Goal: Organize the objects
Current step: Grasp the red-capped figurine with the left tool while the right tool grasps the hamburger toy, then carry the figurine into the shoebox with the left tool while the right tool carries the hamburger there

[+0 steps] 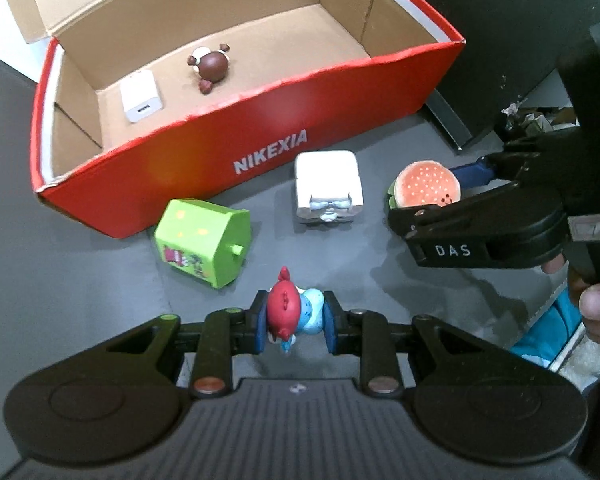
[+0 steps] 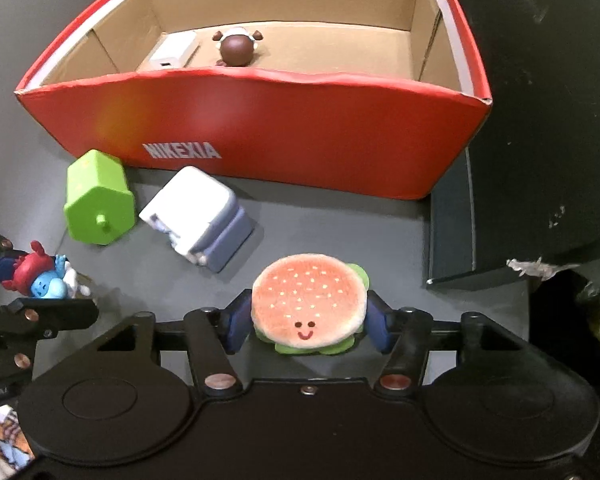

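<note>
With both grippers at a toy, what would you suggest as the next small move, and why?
Probably lift the left gripper and carry its blue figurine over the red box. Its fingers are already shut on the toy, the box sits open just ahead, and a charger and brown figurine already lie inside.

Both wrist cameras look steeply down past their own fingers, close above a dark tabletop. Each faces the open red box, a green toy and a white block, shared from neighbouring angles.
</note>
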Demonstrator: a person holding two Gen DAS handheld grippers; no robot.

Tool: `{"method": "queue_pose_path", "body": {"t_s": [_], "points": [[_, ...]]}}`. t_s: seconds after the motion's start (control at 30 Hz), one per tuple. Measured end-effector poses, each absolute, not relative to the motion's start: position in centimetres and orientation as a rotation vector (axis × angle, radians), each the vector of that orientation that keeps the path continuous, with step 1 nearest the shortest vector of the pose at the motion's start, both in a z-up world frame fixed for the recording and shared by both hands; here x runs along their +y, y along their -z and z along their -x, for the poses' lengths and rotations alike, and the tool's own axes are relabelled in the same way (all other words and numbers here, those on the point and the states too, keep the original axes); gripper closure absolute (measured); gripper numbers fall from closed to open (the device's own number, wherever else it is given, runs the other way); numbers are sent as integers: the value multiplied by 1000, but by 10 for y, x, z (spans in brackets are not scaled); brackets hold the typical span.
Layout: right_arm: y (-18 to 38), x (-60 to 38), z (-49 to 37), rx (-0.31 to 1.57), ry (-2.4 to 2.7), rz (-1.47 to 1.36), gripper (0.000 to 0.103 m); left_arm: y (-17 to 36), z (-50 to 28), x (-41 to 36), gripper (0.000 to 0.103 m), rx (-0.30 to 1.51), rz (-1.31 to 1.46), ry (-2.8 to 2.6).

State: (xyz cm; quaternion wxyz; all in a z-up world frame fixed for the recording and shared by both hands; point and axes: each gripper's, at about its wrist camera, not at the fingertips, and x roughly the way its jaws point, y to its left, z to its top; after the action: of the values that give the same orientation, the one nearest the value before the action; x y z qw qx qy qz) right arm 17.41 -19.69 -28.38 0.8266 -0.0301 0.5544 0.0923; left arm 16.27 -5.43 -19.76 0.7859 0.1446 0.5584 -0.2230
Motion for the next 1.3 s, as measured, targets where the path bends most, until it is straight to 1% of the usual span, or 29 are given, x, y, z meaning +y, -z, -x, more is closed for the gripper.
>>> {"method": "queue_pose_path", "body": {"t_s": [0.6, 1.1, 1.3], "points": [[224, -197, -159, 1058, -243, 11, 48, 149, -146, -44, 77, 1125, -284, 425], [174, -215, -151, 986, -299, -94, 48, 94, -140, -31, 77, 1032, -203, 365], [161, -226, -148, 992, -335, -176, 48, 76, -135, -27, 77, 1010, -183, 352]]}}
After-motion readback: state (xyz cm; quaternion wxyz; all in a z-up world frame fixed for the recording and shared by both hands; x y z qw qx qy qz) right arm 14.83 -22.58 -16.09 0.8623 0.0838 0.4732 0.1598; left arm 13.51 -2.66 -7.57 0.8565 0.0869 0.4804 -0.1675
